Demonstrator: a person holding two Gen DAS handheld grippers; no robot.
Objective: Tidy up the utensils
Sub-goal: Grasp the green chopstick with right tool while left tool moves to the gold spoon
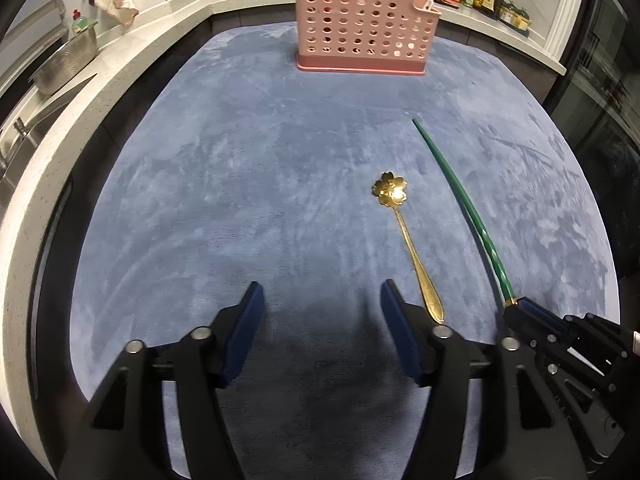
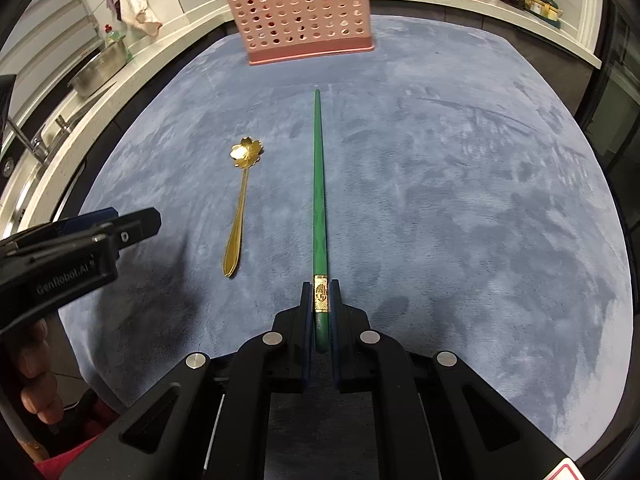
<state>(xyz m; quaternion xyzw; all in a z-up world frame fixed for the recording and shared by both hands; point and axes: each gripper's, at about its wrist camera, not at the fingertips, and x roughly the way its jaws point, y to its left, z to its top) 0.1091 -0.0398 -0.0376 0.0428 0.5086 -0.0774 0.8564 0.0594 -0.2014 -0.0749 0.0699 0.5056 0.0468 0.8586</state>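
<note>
Right gripper [image 2: 320, 300] clamped on the butt end of the green chopstick [image 2: 319, 184], pads pressing just at its gold band. Chopstick runs straight away from the gripper, tip aimed at the pink caddy [image 2: 304, 16]; cannot tell whether the tip rests on the blue mat [image 2: 460, 208] or is lifted.

Left gripper [image 1: 320, 312] has its jaws apart, nothing between them, hovering over bare mat on the near side, well apart from the caddy. Gold flower spoon [image 1: 408, 240] lies flat on the mat, handle end just beside the left gripper's right finger, bowl toward the caddy, chopstick alongside it.

Caddy stands upright at the far edge of the table. Some red shows through its holes; contents otherwise hard to make out.

Progress: early-to-middle, by my reading. Chopstick is grasped but not yet delivered; spoon untouched. Both remain to go into the caddy.
</note>
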